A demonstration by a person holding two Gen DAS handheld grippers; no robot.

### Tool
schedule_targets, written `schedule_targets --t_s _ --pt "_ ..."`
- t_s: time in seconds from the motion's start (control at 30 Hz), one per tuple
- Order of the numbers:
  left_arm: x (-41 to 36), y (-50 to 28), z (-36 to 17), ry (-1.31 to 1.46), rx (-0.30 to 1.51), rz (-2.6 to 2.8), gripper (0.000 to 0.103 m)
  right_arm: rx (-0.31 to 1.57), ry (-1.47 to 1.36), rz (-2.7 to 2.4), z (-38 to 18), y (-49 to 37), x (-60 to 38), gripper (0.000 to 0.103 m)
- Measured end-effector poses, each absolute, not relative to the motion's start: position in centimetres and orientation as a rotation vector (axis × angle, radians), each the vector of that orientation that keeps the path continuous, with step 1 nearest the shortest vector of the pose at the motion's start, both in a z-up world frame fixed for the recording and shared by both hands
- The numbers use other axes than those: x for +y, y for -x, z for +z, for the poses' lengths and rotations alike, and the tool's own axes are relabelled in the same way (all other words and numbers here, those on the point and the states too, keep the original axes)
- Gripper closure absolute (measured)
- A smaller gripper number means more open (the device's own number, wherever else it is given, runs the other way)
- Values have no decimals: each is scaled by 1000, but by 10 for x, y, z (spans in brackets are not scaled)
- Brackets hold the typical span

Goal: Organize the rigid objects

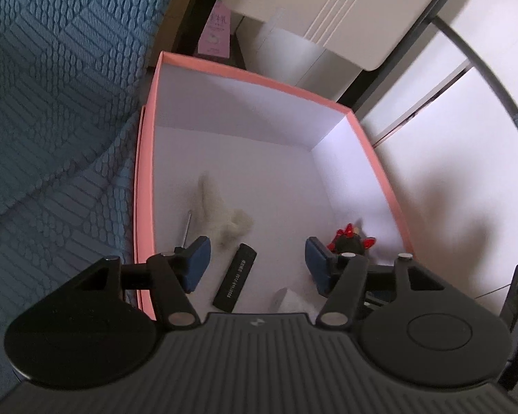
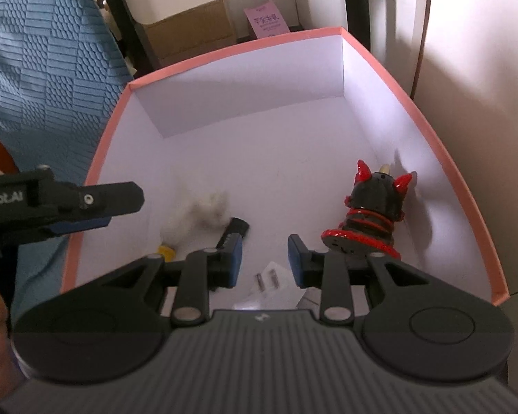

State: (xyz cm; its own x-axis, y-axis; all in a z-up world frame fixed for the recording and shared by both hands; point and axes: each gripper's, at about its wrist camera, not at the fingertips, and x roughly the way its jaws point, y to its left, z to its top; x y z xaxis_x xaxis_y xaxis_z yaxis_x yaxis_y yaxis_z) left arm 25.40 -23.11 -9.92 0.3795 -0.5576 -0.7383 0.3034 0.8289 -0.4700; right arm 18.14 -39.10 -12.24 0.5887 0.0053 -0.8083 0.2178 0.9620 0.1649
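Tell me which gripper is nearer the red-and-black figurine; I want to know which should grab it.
Right. The right gripper hangs just beside the figurine, its base by one finger; the left gripper is over the box's opposite rim.

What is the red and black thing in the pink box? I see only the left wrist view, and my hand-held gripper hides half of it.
Observer: The right wrist view shows it whole. It is a black figurine with red horns and a red spiral, tipped over, with its round base toward that camera.
Operator: Does anything lie beside the white fluffy thing that I cannot see?
Observer: Yes, a small yellow piece lies at its near edge.
Operator: Is the right hand-held gripper holding something?
Observer: No. Its jaws stand apart with nothing between them.
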Motion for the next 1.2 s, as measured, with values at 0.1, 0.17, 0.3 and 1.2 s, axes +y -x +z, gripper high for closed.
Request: schedule_targets --t_s 0.1,0.17,0.3,1.2 --pt "-226 -244 -85 275 1018 -566 36 912 -251 -124 -112 -171 -388 70" --pt "-222 -236 -74 274 996 -572 36 893 -248 -123 -104 -164 -386 70" --pt "-210 -217 -53 274 946 -577 35 850 -236 -125 -86 -147 -381 70" --pt "-122 -86 36 228 727 -541 7 652 -177 -138 7 -26 -328 43"
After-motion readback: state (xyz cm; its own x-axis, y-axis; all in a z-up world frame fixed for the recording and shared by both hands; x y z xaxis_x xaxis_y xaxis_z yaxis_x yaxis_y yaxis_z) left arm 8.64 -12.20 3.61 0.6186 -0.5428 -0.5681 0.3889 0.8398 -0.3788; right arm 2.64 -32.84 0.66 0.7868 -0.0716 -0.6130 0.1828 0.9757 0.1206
